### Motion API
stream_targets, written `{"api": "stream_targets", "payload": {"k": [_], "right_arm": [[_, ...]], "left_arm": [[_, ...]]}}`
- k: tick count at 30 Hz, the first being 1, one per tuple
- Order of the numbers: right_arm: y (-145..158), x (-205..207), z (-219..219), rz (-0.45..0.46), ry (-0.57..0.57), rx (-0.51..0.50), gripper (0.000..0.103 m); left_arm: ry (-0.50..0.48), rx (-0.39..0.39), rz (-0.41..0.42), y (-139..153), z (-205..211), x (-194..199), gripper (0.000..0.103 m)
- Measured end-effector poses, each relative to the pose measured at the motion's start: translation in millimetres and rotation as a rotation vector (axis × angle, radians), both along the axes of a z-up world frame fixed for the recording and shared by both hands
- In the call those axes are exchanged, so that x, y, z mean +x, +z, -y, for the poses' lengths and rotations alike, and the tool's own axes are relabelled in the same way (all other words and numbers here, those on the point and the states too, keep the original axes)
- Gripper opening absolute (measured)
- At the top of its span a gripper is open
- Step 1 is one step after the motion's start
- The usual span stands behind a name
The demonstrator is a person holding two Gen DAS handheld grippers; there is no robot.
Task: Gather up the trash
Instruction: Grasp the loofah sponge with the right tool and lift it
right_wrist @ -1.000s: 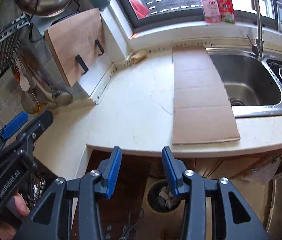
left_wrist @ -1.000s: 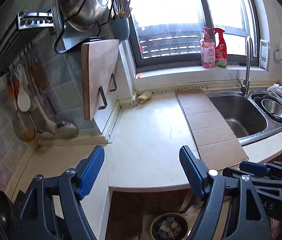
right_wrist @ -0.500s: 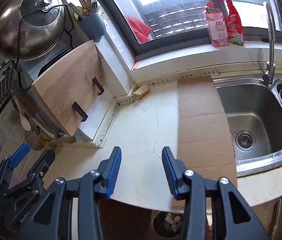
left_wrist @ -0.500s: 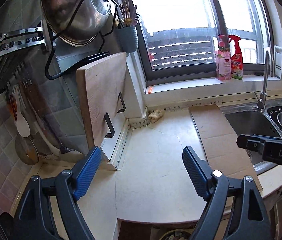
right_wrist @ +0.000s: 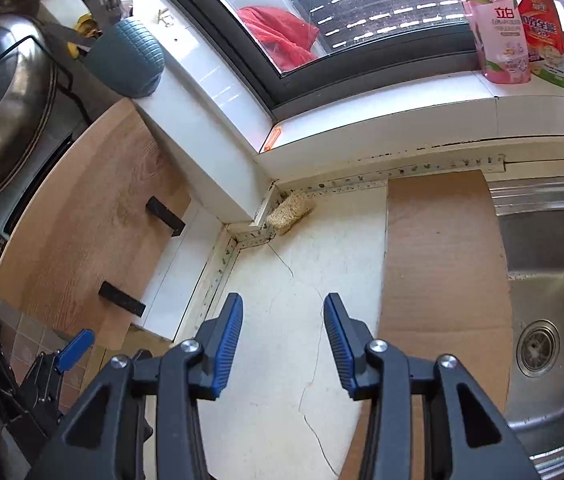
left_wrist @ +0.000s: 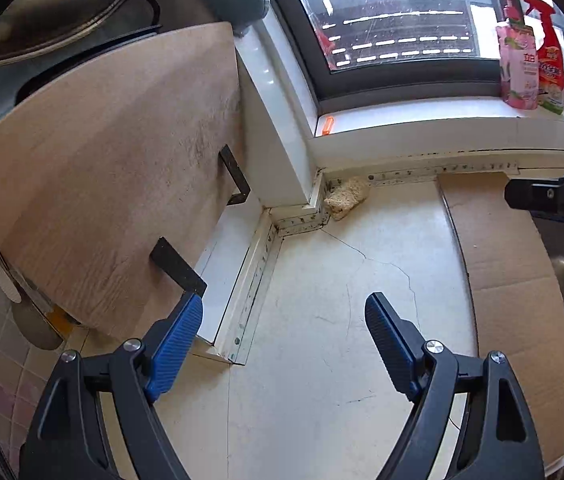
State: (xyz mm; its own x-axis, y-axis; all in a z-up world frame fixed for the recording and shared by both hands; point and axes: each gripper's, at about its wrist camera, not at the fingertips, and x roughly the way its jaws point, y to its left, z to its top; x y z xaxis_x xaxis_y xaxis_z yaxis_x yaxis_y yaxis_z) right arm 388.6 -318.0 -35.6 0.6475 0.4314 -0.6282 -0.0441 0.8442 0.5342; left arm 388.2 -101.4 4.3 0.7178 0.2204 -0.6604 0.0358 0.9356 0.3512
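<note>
A: Near first, bottom of frame: left gripper (left_wrist: 283,334) spread wide, jaws just opened further, nothing between them. Probably readied for a grab.

B: Right gripper (right_wrist: 283,332) narrower, also released, nothing held, poised over the bare counter (right_wrist: 321,248).

A: Further up, right of centre: flat cardboard (right_wrist: 441,260) laid against the sink (right_wrist: 549,280) edge. Trash too, perhaps.

B: Farthest, mid-frame: straw-coloured scrap (left_wrist: 346,197) tucked into the corner under the window sill (left_wrist: 421,128), not yet touched. Likely the target, with both grippers aimed that way.
</note>
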Motion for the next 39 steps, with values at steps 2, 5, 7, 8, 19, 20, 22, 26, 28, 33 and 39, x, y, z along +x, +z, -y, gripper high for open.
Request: {"api": "stream_targets", "payload": {"k": [2, 5, 7, 8, 19, 20, 22, 26, 28, 33, 39], "right_arm": [[-9, 25, 5, -0.012, 0.002, 0.014, 0.043], [-27, 62, 8, -0.039, 0.012, 0.034, 0.043], [-39, 85, 5, -0.064, 0.020, 0.052, 0.043], [-46, 96, 4, -0.076, 0.024, 0.063, 0.043], [-113, 197, -39, -0.187, 0.053, 0.163, 0.043], [-119, 206, -44, -0.196, 0.053, 0.174, 0.043], [-131, 221, -52, -0.212, 0.045, 0.190, 0.042], [-149, 247, -62, -0.222, 0.028, 0.213, 0.042], [-157, 258, -67, -0.232, 0.023, 0.207, 0.042], [-170, 275, -77, -0.223, 0.023, 0.235, 0.042], [-162, 277, -88, -0.160, 0.058, 0.179, 0.031]], "left_arm": [[0.034, -0.009, -0.027, -6, -4, 20, 0.082], [0.068, -0.028, -0.067, -16, -12, 48, 0.082], [0.085, -0.034, -0.091, -23, -17, 64, 0.082], [0.094, -0.038, -0.106, -27, -20, 72, 0.082], [0.057, -0.024, -0.180, -63, -15, 144, 0.081], [0.048, -0.029, -0.189, -68, -15, 151, 0.080], [0.034, -0.041, -0.217, -78, -15, 162, 0.074], [0.021, -0.073, -0.278, -97, -18, 180, 0.065], [0.019, -0.099, -0.296, -104, -22, 186, 0.064], [0.030, -0.187, -0.323, -109, -31, 193, 0.061], [0.054, -0.251, -0.321, -103, -38, 192, 0.054]]}}
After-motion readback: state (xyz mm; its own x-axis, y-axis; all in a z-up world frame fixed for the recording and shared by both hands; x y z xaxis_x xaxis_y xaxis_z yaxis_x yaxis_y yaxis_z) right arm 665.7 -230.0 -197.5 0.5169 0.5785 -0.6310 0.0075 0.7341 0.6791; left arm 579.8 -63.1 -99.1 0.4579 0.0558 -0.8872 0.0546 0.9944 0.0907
